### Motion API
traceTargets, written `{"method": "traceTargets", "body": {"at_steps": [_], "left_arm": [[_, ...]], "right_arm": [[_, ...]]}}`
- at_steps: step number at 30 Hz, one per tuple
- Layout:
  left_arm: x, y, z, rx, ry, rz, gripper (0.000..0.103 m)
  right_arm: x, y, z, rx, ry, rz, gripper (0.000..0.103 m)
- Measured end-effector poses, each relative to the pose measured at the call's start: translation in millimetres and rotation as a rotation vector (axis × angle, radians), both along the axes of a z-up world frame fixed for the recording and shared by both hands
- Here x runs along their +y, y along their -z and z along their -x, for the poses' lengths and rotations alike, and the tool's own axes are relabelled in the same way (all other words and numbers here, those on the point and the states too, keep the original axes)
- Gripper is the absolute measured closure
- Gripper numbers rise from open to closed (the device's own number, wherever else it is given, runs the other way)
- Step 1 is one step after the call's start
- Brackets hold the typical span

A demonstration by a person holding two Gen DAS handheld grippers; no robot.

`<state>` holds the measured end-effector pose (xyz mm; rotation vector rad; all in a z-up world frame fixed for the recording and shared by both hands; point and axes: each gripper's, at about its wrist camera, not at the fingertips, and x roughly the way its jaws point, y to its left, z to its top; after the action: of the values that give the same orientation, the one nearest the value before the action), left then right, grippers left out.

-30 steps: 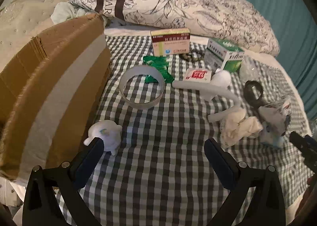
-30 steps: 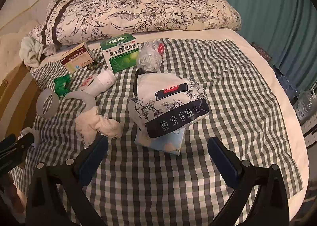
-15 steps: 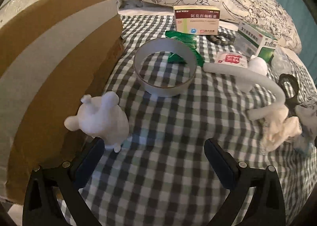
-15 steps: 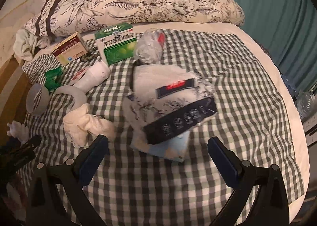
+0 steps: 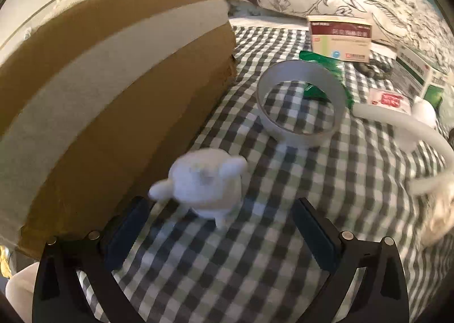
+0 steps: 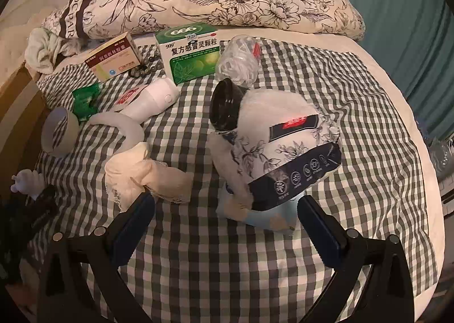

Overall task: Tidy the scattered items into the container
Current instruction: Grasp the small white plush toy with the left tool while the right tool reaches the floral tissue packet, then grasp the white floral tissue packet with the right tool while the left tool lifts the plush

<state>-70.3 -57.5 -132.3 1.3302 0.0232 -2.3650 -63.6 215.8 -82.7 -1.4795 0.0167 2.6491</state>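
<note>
In the left wrist view, the left gripper (image 5: pixel 218 218) is wide open, and the small white figurine (image 5: pixel 205 181) stands on the checked cloth (image 5: pixel 227 266) just ahead of the fingers, near the cardboard box (image 5: pixel 113 82). It looks light and stiff, perhaps fragile at the thin arms, so the round body is the better place to hold. The tape ring (image 5: pixel 302 104) lies behind it, apart.

In the right wrist view, the right gripper (image 6: pixel 225 223) is also open and empty. The soft tissue pack (image 6: pixel 278 152) lies just ahead, and the cream cloth (image 6: pixel 142 172) is near the left finger.
</note>
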Motion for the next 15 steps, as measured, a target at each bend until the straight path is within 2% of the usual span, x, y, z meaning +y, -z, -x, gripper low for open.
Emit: {"method": "traceTargets", "body": {"at_steps": [2,6,7,8,9,10,11,12,15], "left_arm": [[-5.3,5.2,10.0,-0.009,-0.039,0.029,0.000],[-11.4,8.9,22.5,0.011,-0.035,0.009,0.000],[-11.2,8.5,22.4,0.019,-0.028,0.006,0.004],[-10.4,8.8,22.2,0.024,-0.009,-0.007,0.017],[-9.2,9.0,22.0,0.027,0.015,-0.021,0.021],[-6.2,8.9,22.3,0.028,0.027,-0.020,0.032],[-3.1,8.8,22.4,0.028,0.034,-0.012,0.047],[-2.8,8.1,21.2,0.027,0.039,-0.003,0.051],[-4.7,5.6,14.7,0.032,0.044,-0.015,0.051]], "right_arm": [[-2.3,0.1,0.7,-0.001,-0.003,0.000,0.002],[-7.2,-1.7,1.5,0.002,-0.014,-0.006,0.002],[-7.0,-2.6,1.7,0.004,-0.014,-0.009,0.002],[-6.4,-3.4,1.9,0.006,-0.011,-0.013,0.002],[-4.2,-4.2,2.4,0.007,-0.004,-0.015,0.002],[-1.2,-5.2,2.6,0.008,0.006,-0.015,0.002],[3.2,-6.3,3.2,0.012,0.020,-0.010,0.002],[5.3,-7.0,3.6,0.013,0.029,-0.007,0.002],[12.6,-8.0,6.6,0.016,0.052,-0.014,0.002]]}}
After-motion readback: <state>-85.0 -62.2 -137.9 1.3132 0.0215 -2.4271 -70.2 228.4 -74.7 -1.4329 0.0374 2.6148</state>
